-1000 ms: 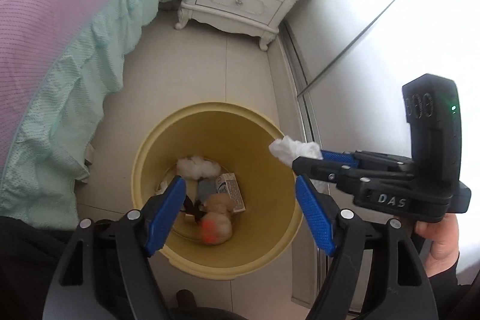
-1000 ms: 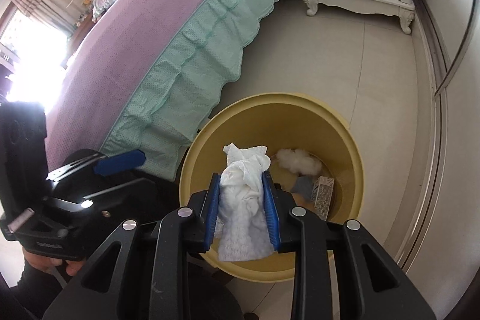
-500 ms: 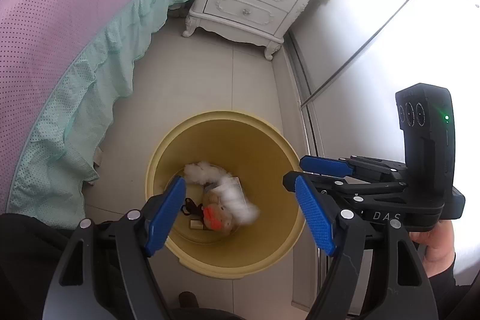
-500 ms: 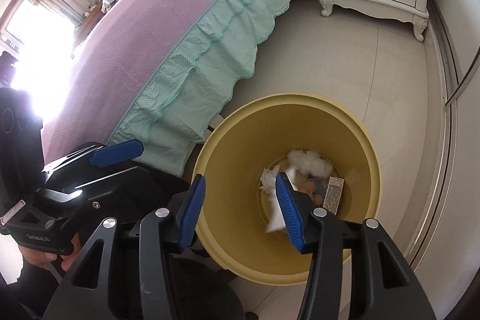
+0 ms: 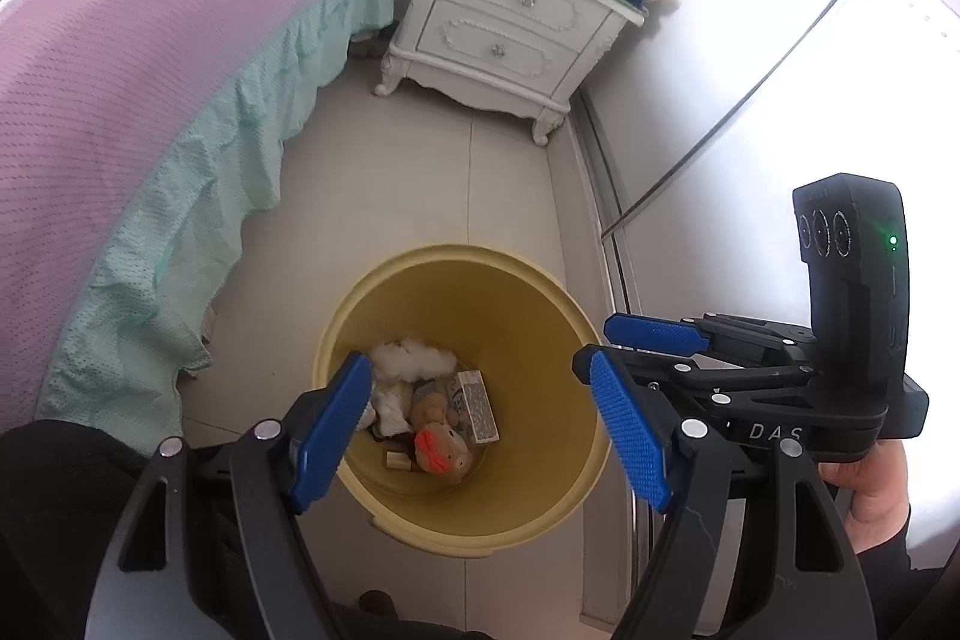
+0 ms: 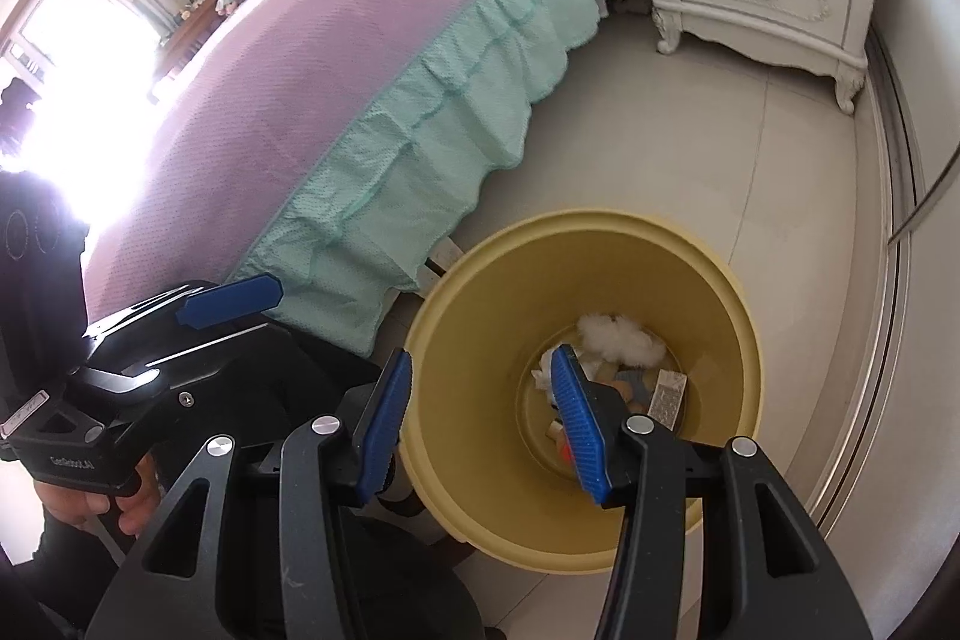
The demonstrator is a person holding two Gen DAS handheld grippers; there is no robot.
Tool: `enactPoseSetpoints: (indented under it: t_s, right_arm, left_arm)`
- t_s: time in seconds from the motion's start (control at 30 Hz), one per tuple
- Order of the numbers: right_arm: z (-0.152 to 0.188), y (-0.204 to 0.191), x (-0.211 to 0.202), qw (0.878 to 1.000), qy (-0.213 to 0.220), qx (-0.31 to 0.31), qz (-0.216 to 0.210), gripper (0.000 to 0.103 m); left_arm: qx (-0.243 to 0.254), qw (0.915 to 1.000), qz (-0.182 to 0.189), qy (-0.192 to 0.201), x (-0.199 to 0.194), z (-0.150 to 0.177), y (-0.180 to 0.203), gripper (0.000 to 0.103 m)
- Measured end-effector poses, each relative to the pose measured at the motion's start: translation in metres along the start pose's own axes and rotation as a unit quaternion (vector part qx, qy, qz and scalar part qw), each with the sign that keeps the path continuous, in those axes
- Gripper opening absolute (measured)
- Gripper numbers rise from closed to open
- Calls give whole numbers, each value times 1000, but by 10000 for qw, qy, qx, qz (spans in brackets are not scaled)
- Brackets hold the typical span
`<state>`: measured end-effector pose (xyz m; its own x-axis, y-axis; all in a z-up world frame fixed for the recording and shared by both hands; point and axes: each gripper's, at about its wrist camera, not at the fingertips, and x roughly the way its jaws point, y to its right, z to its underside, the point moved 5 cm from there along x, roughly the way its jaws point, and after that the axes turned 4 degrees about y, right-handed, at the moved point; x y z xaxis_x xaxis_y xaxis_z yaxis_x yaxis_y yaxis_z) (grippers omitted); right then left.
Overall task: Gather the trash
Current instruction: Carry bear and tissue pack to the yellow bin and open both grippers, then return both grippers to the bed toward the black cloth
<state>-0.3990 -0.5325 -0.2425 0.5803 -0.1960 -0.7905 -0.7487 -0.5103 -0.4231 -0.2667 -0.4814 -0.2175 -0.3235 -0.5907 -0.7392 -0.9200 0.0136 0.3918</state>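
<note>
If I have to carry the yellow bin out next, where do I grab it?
Grip the rim of the yellow bin, on the side towards the wall. Come from above, one finger inside and one outside: the bin stands upright and open, its thin rolled lip is bare there, and the bed skirt crowds the opposite side.

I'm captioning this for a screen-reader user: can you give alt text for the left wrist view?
An open, empty left gripper hovers over a yellow bin holding tissue, a small box and other trash. The right gripper, also empty, sits beside the rim; a purple bed and white nightstand stand behind.
</note>
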Motion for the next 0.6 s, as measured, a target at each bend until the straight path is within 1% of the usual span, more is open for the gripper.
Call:
enactPoseSetpoints:
  t_s: [0.07, 0.13, 0.2, 0.27, 0.33, 0.43, 0.53, 0.6]
  right_arm:
    - [-5, -11, -3, 9999, 60, -114, -39, 48]
    - [-11, -27, -5, 9994, 132, -283, -115, 48]
    - [-19, -47, -7, 9982, 211, -490, -279, 48]
    - [-28, -73, -9, 9955, 325, -756, -474, 48]
    - [-38, -105, -9, 9906, 408, -1051, -769, 48]
    - [-48, -156, -6, 9799, 492, -1527, -1188, 52]
    - [-58, -215, 2, 9640, 521, -2007, -1664, 53]
    - [-62, -252, 5, 9517, 543, -2327, -1927, 56]
  left_arm:
    - [-50, 9999, 9, 137, -13, -2, -3, 75]
    - [-117, 9994, -100, 321, -29, -5, -9, 75]
    - [-193, 9979, -279, 546, -51, -7, -18, 75]
    - [-292, 9950, -557, 778, -77, -6, -34, 75]
    - [-417, 9906, -866, 970, -105, -5, -52, 75]
    - [-668, 9799, -1405, 1245, -151, 0, -83, 75]
    - [-1047, 9623, -1926, 1612, -205, 11, -115, 78]
    - [-1236, 9462, -2348, 1850, -245, 22, -135, 81]
